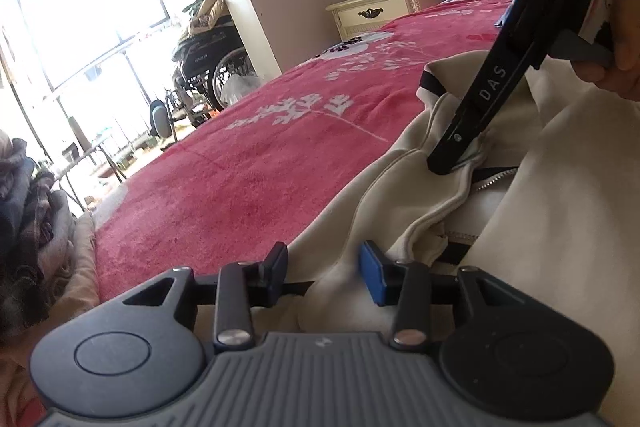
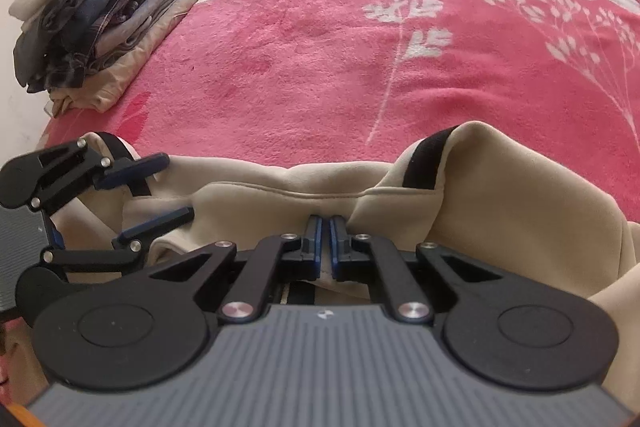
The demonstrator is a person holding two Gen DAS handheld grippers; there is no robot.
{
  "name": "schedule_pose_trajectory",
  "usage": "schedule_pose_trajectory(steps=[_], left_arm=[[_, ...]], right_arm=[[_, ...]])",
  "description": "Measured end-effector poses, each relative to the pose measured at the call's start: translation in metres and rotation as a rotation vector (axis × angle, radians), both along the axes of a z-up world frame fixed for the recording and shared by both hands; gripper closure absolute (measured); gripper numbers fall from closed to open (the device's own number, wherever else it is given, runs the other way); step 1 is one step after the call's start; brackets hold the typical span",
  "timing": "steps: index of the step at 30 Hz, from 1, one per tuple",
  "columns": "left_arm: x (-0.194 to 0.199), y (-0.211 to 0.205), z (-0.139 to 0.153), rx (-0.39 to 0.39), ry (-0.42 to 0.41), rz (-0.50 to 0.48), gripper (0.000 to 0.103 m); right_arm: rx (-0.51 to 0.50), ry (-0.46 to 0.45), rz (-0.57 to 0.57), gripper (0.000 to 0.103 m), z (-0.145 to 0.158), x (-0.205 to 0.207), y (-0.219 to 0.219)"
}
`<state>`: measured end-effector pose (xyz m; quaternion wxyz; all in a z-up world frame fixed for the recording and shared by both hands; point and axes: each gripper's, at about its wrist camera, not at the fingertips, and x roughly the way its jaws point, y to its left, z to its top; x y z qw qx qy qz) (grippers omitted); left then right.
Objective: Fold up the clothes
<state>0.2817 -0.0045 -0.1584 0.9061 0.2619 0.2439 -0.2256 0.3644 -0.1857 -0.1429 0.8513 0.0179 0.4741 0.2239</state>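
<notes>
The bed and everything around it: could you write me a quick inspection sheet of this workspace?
Surface: pink blanket with white flower print, covering the bed.
Job's things: beige jacket with black trim, rumpled at the near edge.
Clutter: stack of folded clothes at a far corner.
Grippers: left gripper open over the jacket; right gripper shut on a jacket fold.
Cables: nothing seen.
Surroundings: cream nightstand, wheelchair, bright window.

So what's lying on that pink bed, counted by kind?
Beige garment being handled: 1
Stack of folded clothes: 1
Handheld grippers, left open, right clamped on the garment: 2
Total: 4
</notes>
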Motion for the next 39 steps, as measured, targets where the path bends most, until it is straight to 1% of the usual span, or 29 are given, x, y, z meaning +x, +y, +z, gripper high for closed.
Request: schedule_pose_trajectory(steps=[1,2,4,6,8,9,12,16,18,24,25,26,27,30,33,39], left_arm=[[-0.002,-0.001,0.001,0.015,-0.012,-0.005,0.061],[-0.006,-0.002,0.002,0.032,-0.019,-0.017,0.064],[-0.012,-0.002,0.006,0.062,-0.028,-0.035,0.064],[-0.02,0.001,0.012,0.065,-0.024,-0.047,0.063],[-0.028,0.007,0.017,0.049,-0.014,-0.054,0.062],[-0.032,0.01,0.019,0.041,-0.009,-0.058,0.062],[-0.038,0.016,0.014,0.053,-0.005,-0.068,0.062],[-0.04,0.015,0.005,0.071,-0.017,-0.077,0.062],[-0.041,0.013,-0.001,0.084,-0.036,-0.077,0.062],[-0.044,0.009,-0.003,0.12,-0.071,-0.08,0.062],[-0.044,0.007,-0.002,0.133,-0.077,-0.082,0.061],[-0.044,0.006,-0.001,0.143,-0.083,-0.082,0.058],[-0.043,0.005,0.002,0.147,-0.084,-0.076,0.054],[-0.039,0.005,0.009,0.14,-0.067,-0.058,0.051],[-0.036,0.006,0.017,0.124,-0.034,-0.031,0.05],[-0.04,0.021,0.038,0.072,0.018,0.049,0.049]], right_arm=[[-0.004,-0.007,0.006,0.102,0.001,-0.002,0.0],[-0.007,-0.015,0.012,0.102,0.001,-0.003,0.0],[-0.024,-0.017,0.026,0.102,0.004,-0.006,0.0],[-0.039,-0.019,0.038,0.101,0.006,-0.011,0.0],[-0.046,-0.022,0.037,0.101,0.008,-0.014,-0.001],[-0.04,-0.024,0.033,0.099,0.01,-0.016,-0.002],[-0.021,-0.042,0.036,0.097,0.016,-0.023,-0.003],[-0.043,-0.025,0.061,0.096,0.009,-0.026,0.004],[-0.055,-0.017,0.073,0.096,0.005,-0.027,0.007],[-0.036,-0.012,0.031,0.096,0.008,-0.031,0.006],[-0.033,-0.011,0.024,0.096,0.008,-0.031,0.006],[-0.029,-0.01,0.017,0.095,0.009,-0.032,0.006],[-0.005,-0.01,-0.002,0.093,0.013,-0.034,0.002],[0.074,-0.011,-0.065,0.088,0.025,-0.038,-0.01],[0.13,-0.007,-0.104,0.087,0.039,-0.045,-0.022],[0.249,-0.035,-0.16,0.086,0.078,-0.071,-0.05]])
